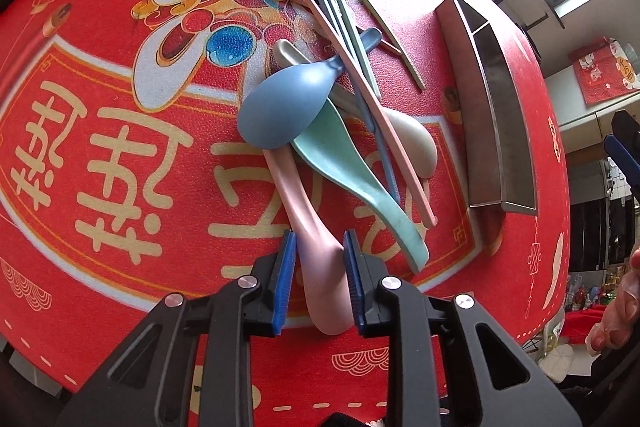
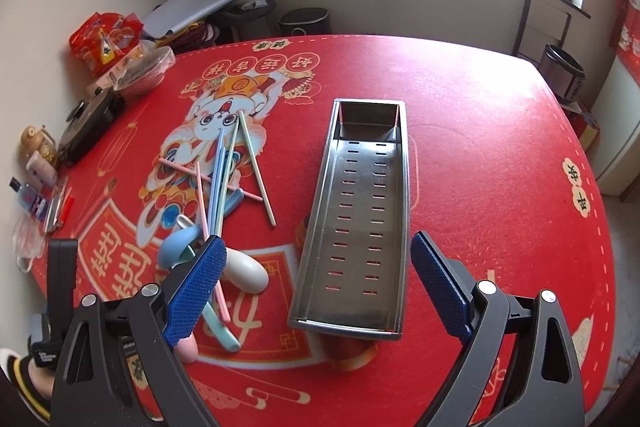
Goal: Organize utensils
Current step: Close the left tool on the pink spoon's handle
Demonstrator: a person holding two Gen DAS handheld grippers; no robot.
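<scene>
Red printed cloth covers the table [image 1: 100, 187], and on it lies a tangled heap of utensils.

From the left wrist: the left gripper [image 1: 319, 279] points steeply down at the near end of the heap, its jaws narrowed around the bowl of the pink spoon [image 1: 320, 267]. The blue pads sit just beside the spoon's flanks; whether they press yet I cannot tell. Its handle runs under the blue spoon [image 1: 280, 107] and green spoon [image 1: 352, 183], with chopsticks [image 1: 344, 39] crossed over those. The spoon looks like light, stiff, smooth plastic, so it may slip; lifted by the bowl it would probably drag its neighbours, and sliding it out toward the gripper seems safer.

From the right wrist: the right gripper [image 2: 316, 283] hangs with jaws wide apart and empty above the near end of the steel tray [image 2: 404, 211], which stands empty, just beside the heap.
</scene>
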